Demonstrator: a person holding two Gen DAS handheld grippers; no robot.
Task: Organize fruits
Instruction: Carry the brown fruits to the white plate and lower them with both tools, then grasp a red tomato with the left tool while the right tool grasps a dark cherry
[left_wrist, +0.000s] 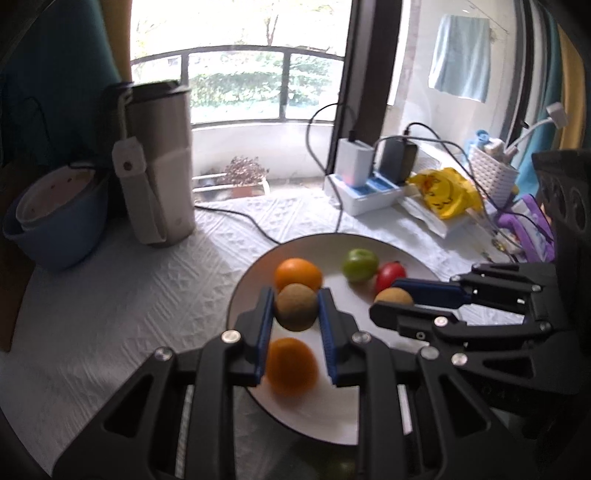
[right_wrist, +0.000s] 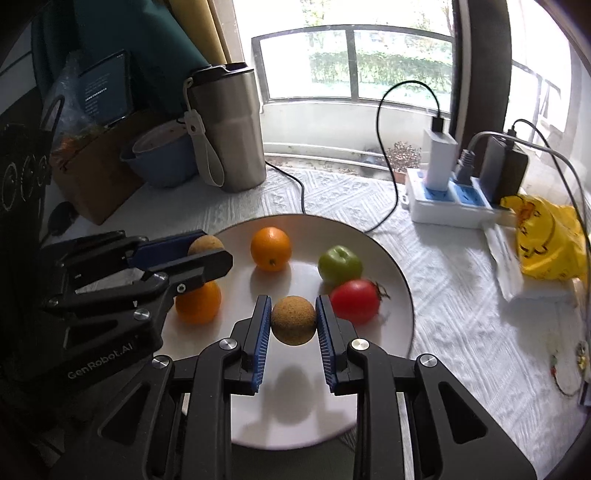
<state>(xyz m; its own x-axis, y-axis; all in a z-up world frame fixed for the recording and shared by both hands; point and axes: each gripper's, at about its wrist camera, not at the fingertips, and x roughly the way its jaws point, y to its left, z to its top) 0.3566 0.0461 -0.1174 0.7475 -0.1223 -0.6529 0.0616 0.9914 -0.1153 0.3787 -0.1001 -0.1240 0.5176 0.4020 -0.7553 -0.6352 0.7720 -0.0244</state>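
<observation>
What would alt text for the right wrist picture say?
The right gripper clamps a round brown cork-like ball above a white round plate holding two oranges, a green apple and a red tomato; the left gripper holds a similar ball.

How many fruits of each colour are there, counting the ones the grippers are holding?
Orange: 2, one at the back of the plate, one in front.
Brown: 2, one in the left gripper, one in the right gripper.
Green: 1, the apple.
Red: 1, the tomato.
Total: 6.
</observation>
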